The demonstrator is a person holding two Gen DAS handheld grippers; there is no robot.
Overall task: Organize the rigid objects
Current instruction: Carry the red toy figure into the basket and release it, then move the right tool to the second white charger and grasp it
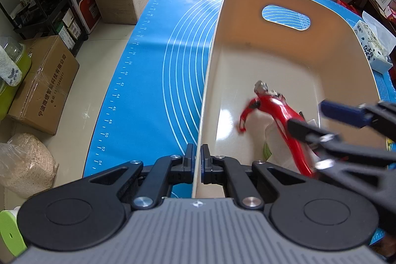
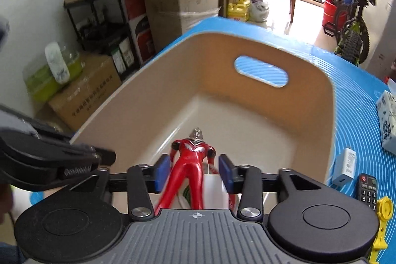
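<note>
Releasing a red action figure [image 2: 190,162] into a cream plastic bin [image 2: 309,120] on a blue measuring mat [image 1: 148,81].

Left gripper [image 1: 197,160]: pressed together on the bin's thin left wall, one pad on each side, steadying the bin. No gap visible beyond the wall itself.

Right gripper [image 2: 194,171]: tilted downward over the near end of the bin, blue pads [image 2: 225,170] spread. Figure lying between the pads; a narrow gap visible on each side in the right wrist view, so not judged to be pinched. Contact with the left pad not fully excluded owing to blur.

Figure position: inside the bin, near end, head pointing away from the right gripper toward the far wall with the oval handle cut-out [image 2: 261,74]. Long axis roughly in line with the gripper's pointing direction, legs running back under the gripper body. Right hand far nearer than left.

Beneath the legs: a white object with red and green print [image 2: 212,187], partly hidden, identity not clear.

Materials and shapes:
- Figure: glossy hard plastic, red body, silver head, slim limbs.
- Bin: smooth, thin-walled, rounded corners, shiny floor.
- Mat: matte, printed with white arcs and a ruler scale.

Outside the bin, on the mat to the right: white charger [image 2: 345,166], black remote [image 2: 368,191], yellow toy part [image 2: 383,214].

Likely next requirement: withdrawal straight back and up along the figure's axis, avoiding snagging the arms.
</note>
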